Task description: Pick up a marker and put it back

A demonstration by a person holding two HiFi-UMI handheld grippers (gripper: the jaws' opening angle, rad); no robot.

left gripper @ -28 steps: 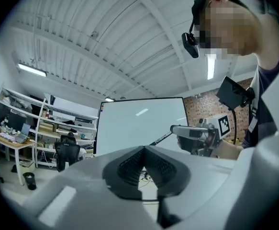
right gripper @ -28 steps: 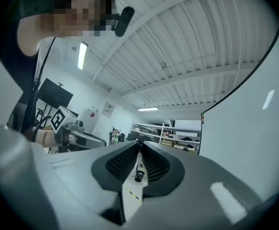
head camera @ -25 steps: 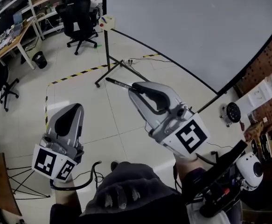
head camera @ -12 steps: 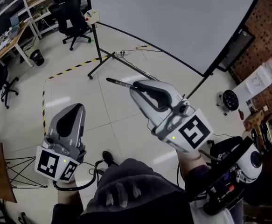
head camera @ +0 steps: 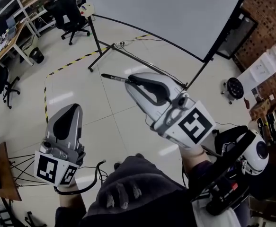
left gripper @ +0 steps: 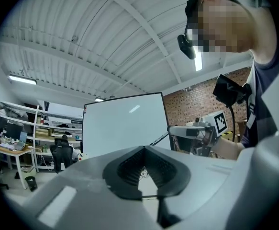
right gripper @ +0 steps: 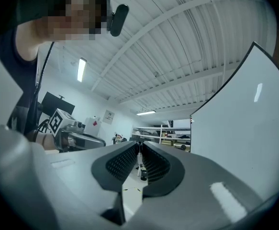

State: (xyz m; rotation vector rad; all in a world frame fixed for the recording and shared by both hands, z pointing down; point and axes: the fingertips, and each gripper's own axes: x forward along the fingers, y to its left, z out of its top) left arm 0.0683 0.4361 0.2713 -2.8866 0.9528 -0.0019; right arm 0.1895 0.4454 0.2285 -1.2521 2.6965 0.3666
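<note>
Marker (head camera: 113,77) being clamped by the right gripper (head camera: 131,80), its dark end poking out ahead, left gripper (head camera: 73,109) hanging closed and empty, whiteboard (head camera: 161,13) standing beyond

Black marker (head camera: 113,77), grey left gripper (head camera: 72,109), grey right gripper (head camera: 130,81), yellow-black floor tape (head camera: 75,61).

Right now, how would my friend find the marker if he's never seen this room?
Find the big whiteboard on its stand. Just below it the right tongs reach out, and the marker is the thin dark stick poking from their tip. Unlike the long black stand legs behind it, it is short and pinched in the tongs.
</note>
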